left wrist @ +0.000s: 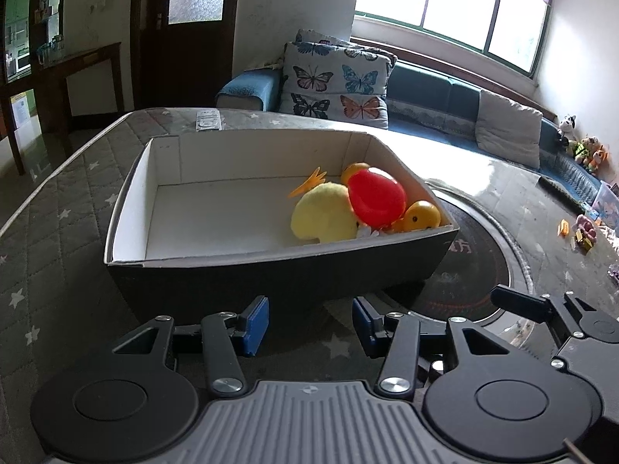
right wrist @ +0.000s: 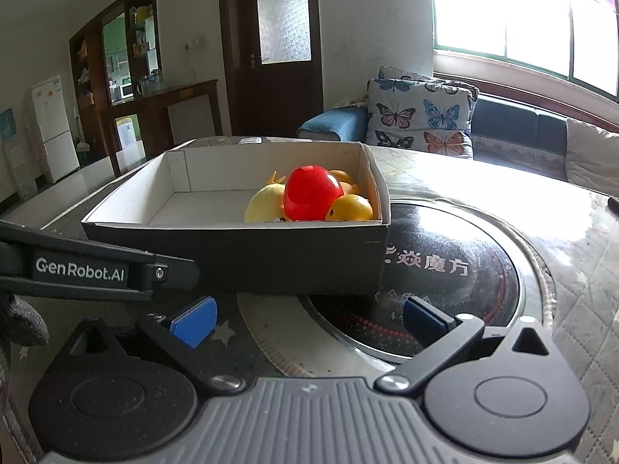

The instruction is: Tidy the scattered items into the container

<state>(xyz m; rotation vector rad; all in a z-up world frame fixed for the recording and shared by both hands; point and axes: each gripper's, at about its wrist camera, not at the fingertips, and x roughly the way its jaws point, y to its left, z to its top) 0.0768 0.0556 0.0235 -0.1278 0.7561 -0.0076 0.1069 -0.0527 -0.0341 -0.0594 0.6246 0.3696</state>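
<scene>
the box (left wrist: pixel 240 270) is seen at twelve o'clock, just beyond the spread, empty left claw (left wrist: pixel 309 323); toys (left wrist: pixel 348 205), possibly ducks, are piled at its two o'clock corner.

Dark box (left wrist: pixel 247 278), toys (left wrist: pixel 348 208) piled right corner

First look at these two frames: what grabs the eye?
The red toy, piled on a yellow plush and orange ducks in the right end of the dark box. Both hand-held grippers, left and right, sit open and empty just short of its near wall.
</scene>
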